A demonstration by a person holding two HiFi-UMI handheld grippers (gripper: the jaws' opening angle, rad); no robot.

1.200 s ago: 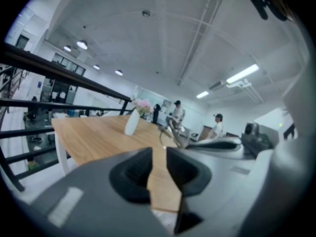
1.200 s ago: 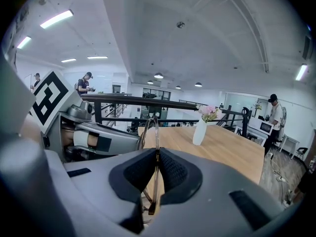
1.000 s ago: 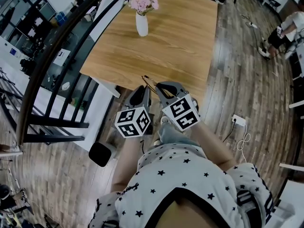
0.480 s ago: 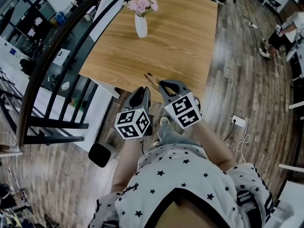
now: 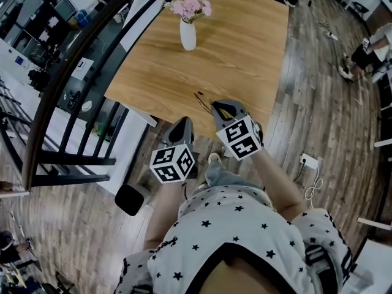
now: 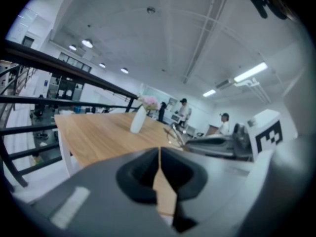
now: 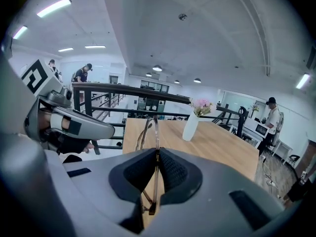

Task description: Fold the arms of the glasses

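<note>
Right claw (image 5: 220, 106) (image 7: 157, 151): shut on the glasses (image 5: 202, 99) (image 7: 155, 132), its pads pinching one thin arm of the frame. The glasses sit over the near edge of the wooden tabletop (image 5: 239, 54), towards its near right corner; whether they touch the wood cannot be told. Their gripped arm runs lengthwise along the line of the claw, away from the person and towards the far edge. The lens front is at the far end, angled towards the white vase (image 5: 188, 34) (image 7: 190, 126). The rear tip of the arm passes back between the pads.

Left claw (image 5: 184, 124) (image 6: 159, 153): just to the left of the right claw, at the near edge of the tabletop. Its jaws have just been closing and now meet with nothing between them. It is clear of the glasses.

The vase, holding pink flowers (image 5: 192, 7), stands near the far left corner, well apart from both claws.
</note>
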